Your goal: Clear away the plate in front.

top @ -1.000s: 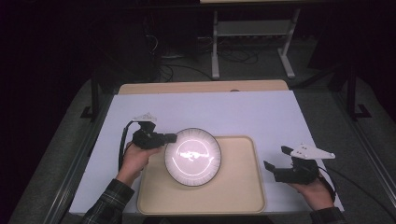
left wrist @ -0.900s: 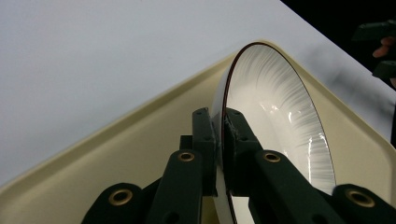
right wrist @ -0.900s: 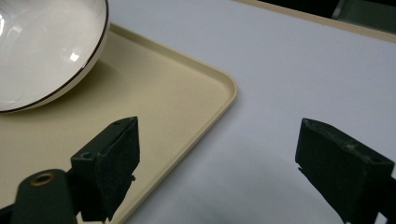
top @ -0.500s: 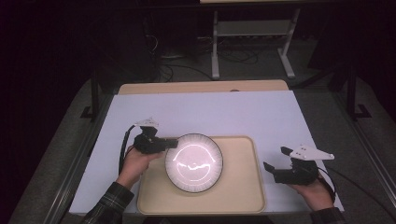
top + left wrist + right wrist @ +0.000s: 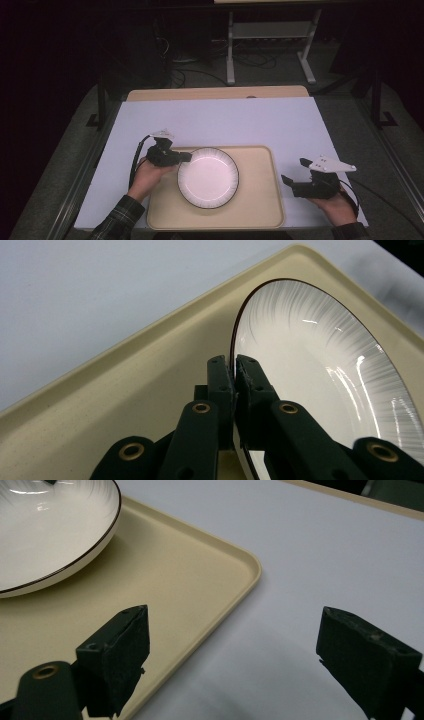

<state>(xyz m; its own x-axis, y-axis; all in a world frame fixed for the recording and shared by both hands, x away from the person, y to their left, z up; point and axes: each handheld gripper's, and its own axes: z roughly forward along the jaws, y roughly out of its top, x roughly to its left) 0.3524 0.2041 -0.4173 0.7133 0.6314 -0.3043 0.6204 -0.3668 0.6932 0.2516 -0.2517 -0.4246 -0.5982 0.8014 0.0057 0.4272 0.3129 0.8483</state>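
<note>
A white plate [image 5: 208, 177] with a thin dark rim lies on a beige tray [image 5: 255, 200] at the near edge of the table. My left gripper [image 5: 184, 156] is shut on the plate's left rim. In the left gripper view its two jaws pinch the rim of the plate [image 5: 320, 370] above the tray [image 5: 125, 385]. My right gripper [image 5: 295, 172] hovers open just right of the tray, over the white table cover. In the right gripper view its jaws stand wide apart, the tray's corner [image 5: 235, 570] and the plate [image 5: 50, 530] at upper left.
A white cover [image 5: 220, 122] spreads over the table, with a wooden strip [image 5: 215, 93] along the far edge. Beyond it, a metal stand [image 5: 270, 35] and cables sit on the dark floor. A cable [image 5: 136, 160] trails from the left gripper.
The plate, held by my left gripper, has moved toward the near side and lower onto the tray. The right gripper has stayed in place.
</note>
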